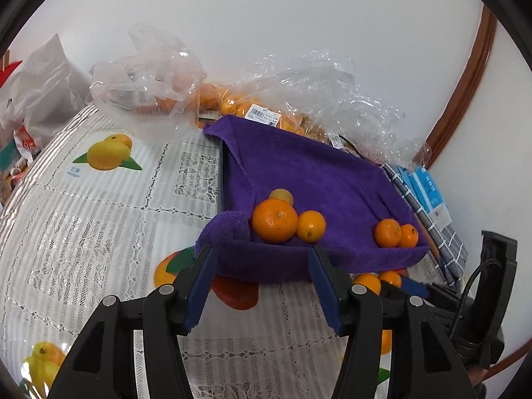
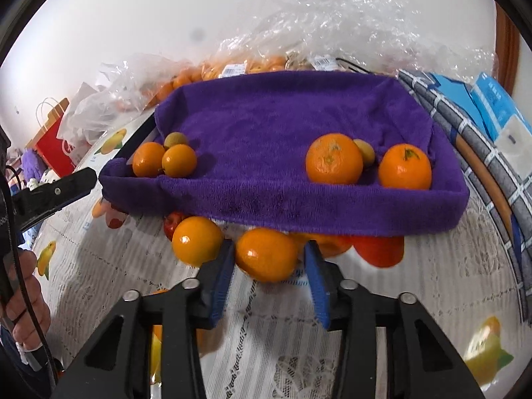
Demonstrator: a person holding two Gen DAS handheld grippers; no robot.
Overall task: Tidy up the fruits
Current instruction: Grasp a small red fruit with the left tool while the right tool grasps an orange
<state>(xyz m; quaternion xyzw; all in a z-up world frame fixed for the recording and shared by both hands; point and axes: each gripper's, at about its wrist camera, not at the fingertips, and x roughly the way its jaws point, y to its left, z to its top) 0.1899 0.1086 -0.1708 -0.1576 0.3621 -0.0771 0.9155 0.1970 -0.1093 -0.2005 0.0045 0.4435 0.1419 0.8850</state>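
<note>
Left gripper [image 1: 261, 262] hangs wide open, nothing between its pads, low and level; right gripper [image 2: 267, 259] is spread too, a bare hand [image 2: 23, 296] gripping the left one's handle

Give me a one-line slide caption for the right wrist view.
Open right gripper brackets an orange on the table, just before the purple-towel-lined tray holding more fruit.

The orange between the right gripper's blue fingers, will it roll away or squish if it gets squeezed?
The orange is round and sits on the flat tablecloth, so a nudge would probably roll it. Its skin looks shiny, so it might slip a bit. It looks firm, likely fine under a gentle squeeze. The right gripper is open around it.
</note>
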